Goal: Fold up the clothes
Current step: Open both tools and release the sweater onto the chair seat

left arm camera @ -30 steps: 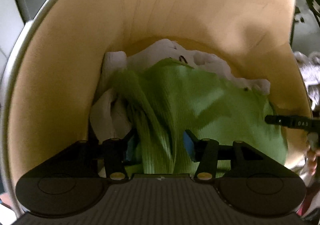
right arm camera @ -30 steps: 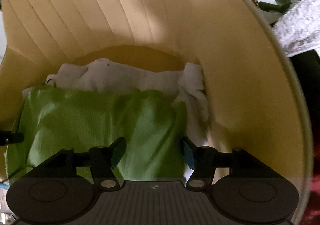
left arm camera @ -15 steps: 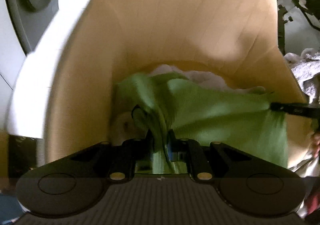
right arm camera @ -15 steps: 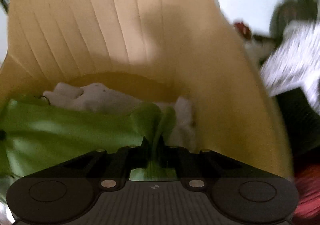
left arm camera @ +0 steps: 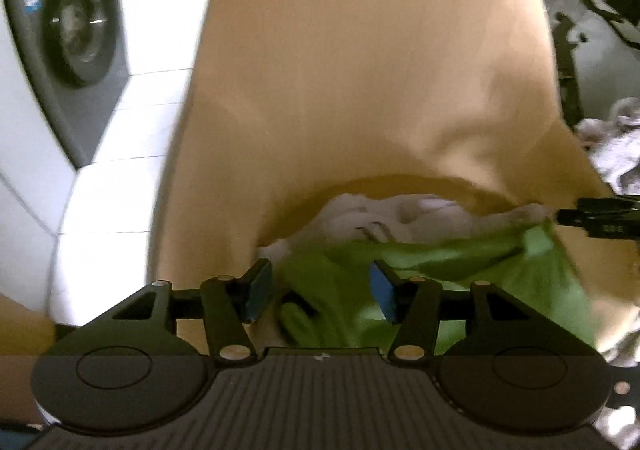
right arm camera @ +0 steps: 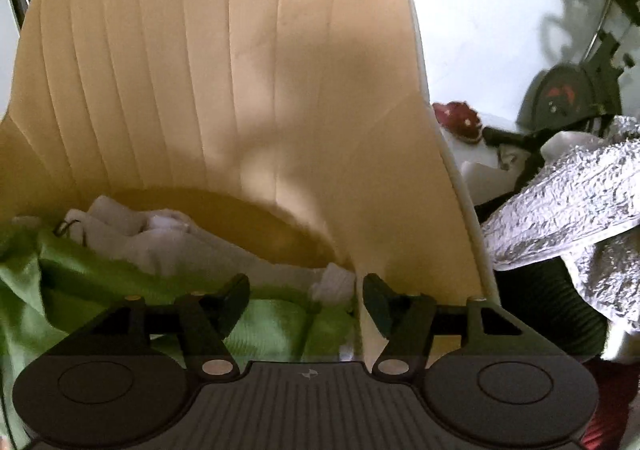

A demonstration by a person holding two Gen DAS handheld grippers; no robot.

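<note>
Green ribbed knit garment [left arm camera: 472, 270] slumps on the tan padded chair [left arm camera: 360, 69] as left gripper [left arm camera: 320, 292] and right gripper [right arm camera: 306, 300], clamped half a second ago, spread wide, releasing it bunched, not neatly folded.

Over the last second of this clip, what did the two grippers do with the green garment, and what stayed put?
Both grippers shut on the green ribbed garment half a second ago and have now let go: the left gripper and right gripper show open jaws, drawn back. The garment lies bunched on the tan curved chair. The white clothes behind it stayed in place.
</note>
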